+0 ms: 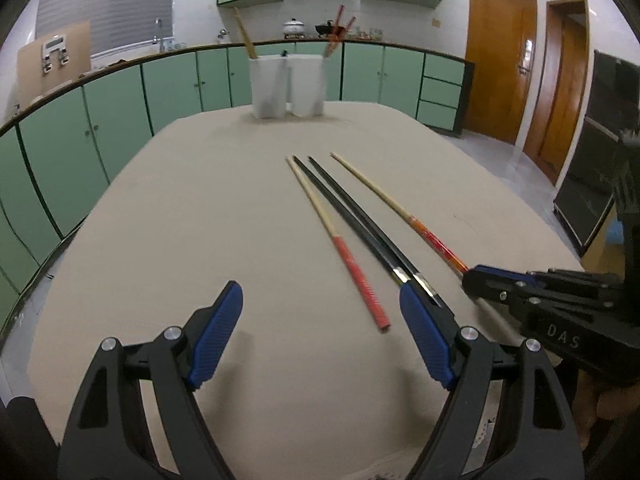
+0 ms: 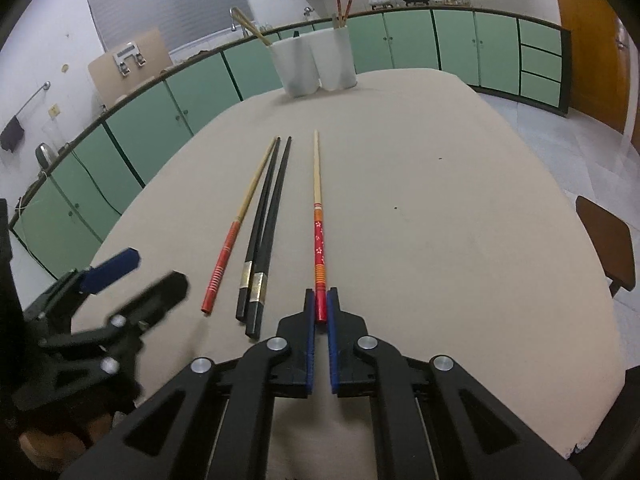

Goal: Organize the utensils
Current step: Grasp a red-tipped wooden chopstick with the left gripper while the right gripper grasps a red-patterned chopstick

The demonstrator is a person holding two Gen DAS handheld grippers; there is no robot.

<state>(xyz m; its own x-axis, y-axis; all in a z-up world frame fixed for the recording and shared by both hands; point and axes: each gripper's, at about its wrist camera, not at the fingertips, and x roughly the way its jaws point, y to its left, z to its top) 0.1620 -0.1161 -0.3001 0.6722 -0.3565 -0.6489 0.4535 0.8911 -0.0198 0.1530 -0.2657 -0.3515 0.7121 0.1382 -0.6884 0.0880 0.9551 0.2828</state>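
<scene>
Several chopsticks lie on the beige table [image 1: 160, 220]. My right gripper [image 2: 320, 304] is shut on the near end of a red floral chopstick [image 2: 319, 236], which lies flat; the same gripper [image 1: 472, 278] and chopstick [image 1: 384, 196] show at the right of the left wrist view. A black pair [image 1: 352, 216] [image 2: 264, 232] and a red-striped wooden chopstick [image 1: 332, 236] [image 2: 224, 256] lie to its left. My left gripper [image 1: 320, 296] [image 2: 158, 270] hangs open over the near ends of the striped and black ones, touching nothing. Two white holders [image 1: 288, 84] [image 2: 316, 64] stand at the far edge with chopsticks inside.
Green cabinets [image 1: 112, 120] run behind the table and to its left. Wooden doors [image 1: 500, 68] stand at the right. A brown stool [image 2: 608, 240] sits beside the table's right edge. The table's near right corner [image 2: 576, 440] is chipped.
</scene>
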